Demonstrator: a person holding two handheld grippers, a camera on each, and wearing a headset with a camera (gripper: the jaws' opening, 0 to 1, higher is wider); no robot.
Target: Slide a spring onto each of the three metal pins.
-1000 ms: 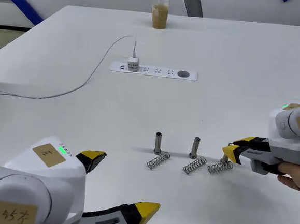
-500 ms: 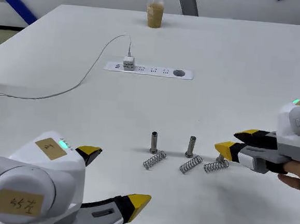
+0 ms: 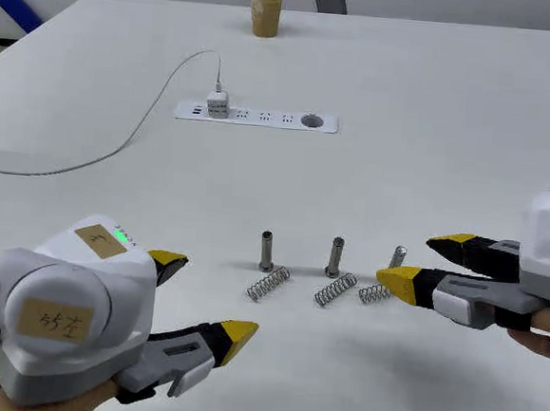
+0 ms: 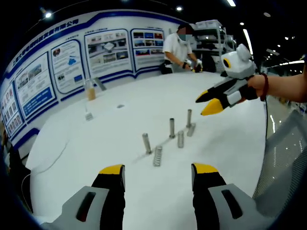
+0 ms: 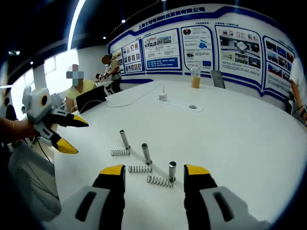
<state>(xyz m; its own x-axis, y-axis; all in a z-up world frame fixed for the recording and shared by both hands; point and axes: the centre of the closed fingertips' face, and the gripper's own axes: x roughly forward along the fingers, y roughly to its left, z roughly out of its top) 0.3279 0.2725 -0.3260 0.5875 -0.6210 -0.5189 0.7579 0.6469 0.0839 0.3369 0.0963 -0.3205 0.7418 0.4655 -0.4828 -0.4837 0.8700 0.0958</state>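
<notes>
Since a second ago the right gripper (image 3: 414, 258) has spread its jaws, the right pin (image 3: 398, 257) just ahead between their tips and its spring (image 3: 375, 292) loose at the pin's 6 o'clock, so threading hasn't begun; next it likely must pinch that spring, while the left gripper (image 3: 206, 294) waits, jaws spread, at 7 o'clock.

Silver pins (image 3: 336, 256) and springs (image 3: 335, 288), white table (image 3: 435, 104), yellow-tipped black jaws on white left gripper (image 3: 206, 295) and right gripper (image 3: 421, 261)
</notes>
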